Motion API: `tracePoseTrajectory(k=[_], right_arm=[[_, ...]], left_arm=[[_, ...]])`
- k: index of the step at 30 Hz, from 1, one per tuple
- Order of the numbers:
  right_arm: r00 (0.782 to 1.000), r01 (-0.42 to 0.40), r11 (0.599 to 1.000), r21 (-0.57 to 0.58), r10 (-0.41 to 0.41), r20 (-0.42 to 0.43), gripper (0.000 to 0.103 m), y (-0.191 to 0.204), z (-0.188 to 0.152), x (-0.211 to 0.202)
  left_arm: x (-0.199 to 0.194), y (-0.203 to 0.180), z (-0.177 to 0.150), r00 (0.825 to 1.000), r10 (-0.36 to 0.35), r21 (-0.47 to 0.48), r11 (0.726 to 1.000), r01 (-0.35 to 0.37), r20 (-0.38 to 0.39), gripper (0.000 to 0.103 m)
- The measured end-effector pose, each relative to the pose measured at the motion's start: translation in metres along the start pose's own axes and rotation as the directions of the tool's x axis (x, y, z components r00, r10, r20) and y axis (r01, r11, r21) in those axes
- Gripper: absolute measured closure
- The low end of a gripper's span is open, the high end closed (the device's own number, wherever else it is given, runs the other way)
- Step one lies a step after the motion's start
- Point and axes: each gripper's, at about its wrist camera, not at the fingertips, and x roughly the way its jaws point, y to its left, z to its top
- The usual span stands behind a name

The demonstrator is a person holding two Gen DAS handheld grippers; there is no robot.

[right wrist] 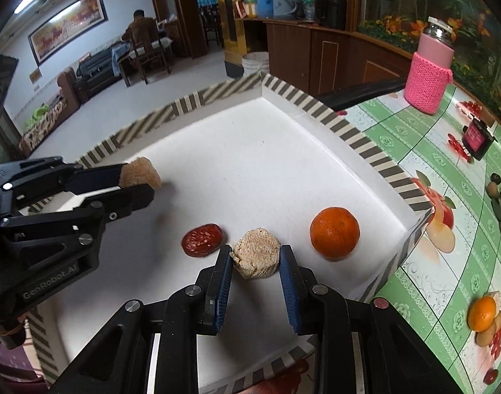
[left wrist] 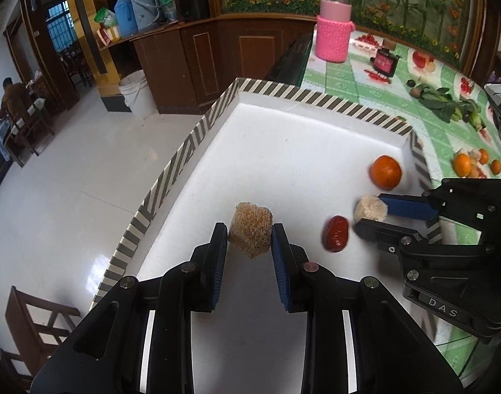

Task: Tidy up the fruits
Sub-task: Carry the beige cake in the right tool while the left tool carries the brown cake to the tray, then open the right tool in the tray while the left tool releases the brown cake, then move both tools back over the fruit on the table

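Note:
A white tray with a striped rim (left wrist: 283,151) (right wrist: 250,138) sits on the table edge. My left gripper (left wrist: 249,233) is shut on a brown crumbly cube (left wrist: 250,229), also seen in the right wrist view (right wrist: 140,172), held just above the tray. My right gripper (right wrist: 256,256) is shut on a pale crumbly puck (right wrist: 257,256), also in the left wrist view (left wrist: 370,208), low on the tray floor. A red date (left wrist: 335,233) (right wrist: 201,239) and an orange (left wrist: 385,171) (right wrist: 334,232) lie in the tray on either side of the puck.
A green fruit-print tablecloth (right wrist: 441,197) lies right of the tray. On it stand a pink-sleeved bottle (left wrist: 334,24) (right wrist: 429,72), a small dark box (right wrist: 477,138), leafy greens (left wrist: 447,101) and more oranges (left wrist: 464,164) (right wrist: 482,313). The floor drops off left of the tray.

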Motion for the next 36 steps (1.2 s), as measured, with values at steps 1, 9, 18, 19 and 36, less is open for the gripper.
tracePoseTrajectory(k=[1, 9, 18, 19, 36], right_arm=[[1.0, 0.003, 1.0, -0.004, -0.003, -0.001, 0.075, 0.001, 0.0, 0.001], [0.999, -0.001, 1.0, 0.018, 0.001, 0.042, 0.07, -0.001, -0.005, -0.014], [0.988, -0.026, 0.995, 0.097, 0.011, 0.157, 0.07, -0.013, -0.028, -0.066], [0.986, -0.023, 0.994, 0.11, 0.005, 0.167, 0.07, -0.014, -0.032, -0.072], [0.969, 0.11, 0.937, 0.332, -0.175, 0.173, 0.07, -0.091, -0.129, -0.138]], left_arm=[[0.002, 0.0, 0.0, 1.0, 0.005, 0.0, 1.0, -0.005, -0.008, 0.076], [0.009, 0.005, -0.005, 0.999, 0.009, -0.021, 1.0, -0.01, -0.041, 0.051], [-0.018, 0.003, -0.006, 0.999, 0.032, -0.055, 0.998, -0.03, 0.041, 0.05], [-0.025, -0.002, -0.006, 0.997, 0.032, -0.051, 0.998, -0.029, 0.063, 0.05], [-0.065, -0.116, -0.01, 0.977, -0.142, 0.074, 0.989, 0.132, 0.157, 0.05]])
